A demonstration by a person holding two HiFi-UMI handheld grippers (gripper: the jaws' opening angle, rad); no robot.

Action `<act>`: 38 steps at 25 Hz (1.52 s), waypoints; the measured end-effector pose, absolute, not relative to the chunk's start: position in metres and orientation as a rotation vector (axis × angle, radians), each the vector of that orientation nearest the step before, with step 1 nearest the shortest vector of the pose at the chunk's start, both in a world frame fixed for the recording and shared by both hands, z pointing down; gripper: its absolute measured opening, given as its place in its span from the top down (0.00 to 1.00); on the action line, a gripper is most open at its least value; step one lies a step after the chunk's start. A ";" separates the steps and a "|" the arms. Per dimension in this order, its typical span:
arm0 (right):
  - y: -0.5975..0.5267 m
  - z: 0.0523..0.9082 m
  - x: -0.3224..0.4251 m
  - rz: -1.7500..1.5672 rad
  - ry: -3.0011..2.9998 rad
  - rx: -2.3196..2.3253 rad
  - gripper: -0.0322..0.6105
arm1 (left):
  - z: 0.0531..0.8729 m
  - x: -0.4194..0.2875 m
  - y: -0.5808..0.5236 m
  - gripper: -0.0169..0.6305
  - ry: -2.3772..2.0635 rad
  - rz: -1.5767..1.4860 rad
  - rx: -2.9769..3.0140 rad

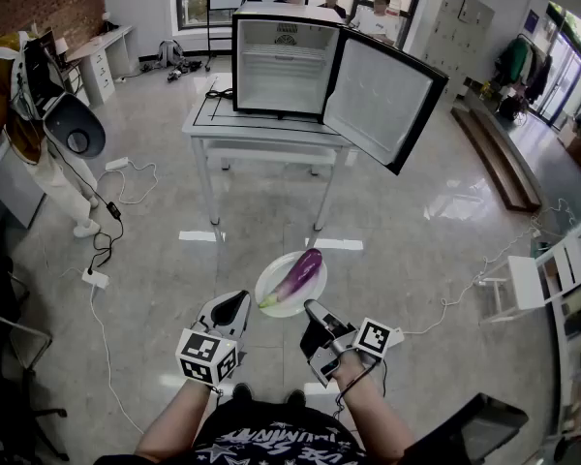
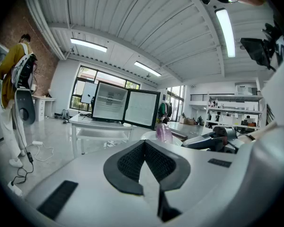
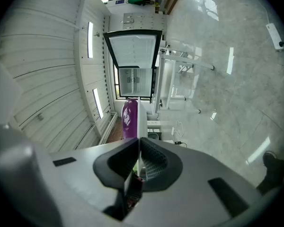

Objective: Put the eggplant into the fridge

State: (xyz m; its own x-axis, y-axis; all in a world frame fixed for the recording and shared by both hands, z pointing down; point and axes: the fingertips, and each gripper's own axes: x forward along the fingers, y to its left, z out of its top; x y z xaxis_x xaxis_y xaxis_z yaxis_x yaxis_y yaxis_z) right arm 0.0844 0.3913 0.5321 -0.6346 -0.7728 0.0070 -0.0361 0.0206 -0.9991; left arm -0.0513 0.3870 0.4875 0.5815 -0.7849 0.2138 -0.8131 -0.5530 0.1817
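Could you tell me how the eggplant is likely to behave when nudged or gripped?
The eggplant is long and rounded and lies loose on the plate, so it would probably roll if nudged. Its glossy skin looks slippery, so jaws might slide. It lies straight, so probably stiff.

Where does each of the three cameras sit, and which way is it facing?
Head view: on the person's head, looking steeply down and ahead to the open fridge on the table; both forearms and the left tongs and right tongs show.
Left gripper view: on the left tongs, level, facing the fridge; its tongs pinch the plate's rim.
Right gripper view: on the right tongs, rolled sideways, facing the fridge; its tongs pinch the plate, seen edge-on.
Shared: all three show the fridge, plate and eggplant.
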 end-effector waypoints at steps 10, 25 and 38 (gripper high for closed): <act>0.393 0.526 0.083 -1.652 1.740 -0.820 0.92 | 0.484 -0.047 0.394 0.96 -1.303 0.153 2.575; 0.395 0.523 0.063 -1.641 1.779 -0.830 0.92 | 0.483 -0.060 0.395 0.96 -1.288 0.144 2.588; 0.391 0.524 0.018 -1.601 1.768 -0.872 0.92 | 0.484 -0.107 0.385 0.96 -1.228 0.151 2.627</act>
State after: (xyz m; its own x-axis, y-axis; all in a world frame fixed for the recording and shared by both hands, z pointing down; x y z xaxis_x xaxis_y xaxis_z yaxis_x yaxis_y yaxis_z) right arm 0.0180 0.3912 0.5244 -0.6095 -0.7928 0.0011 -0.0795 0.0597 -0.9950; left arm -0.1069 0.3848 0.4837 0.6422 -0.7420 0.1925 -0.7665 -0.6193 0.1701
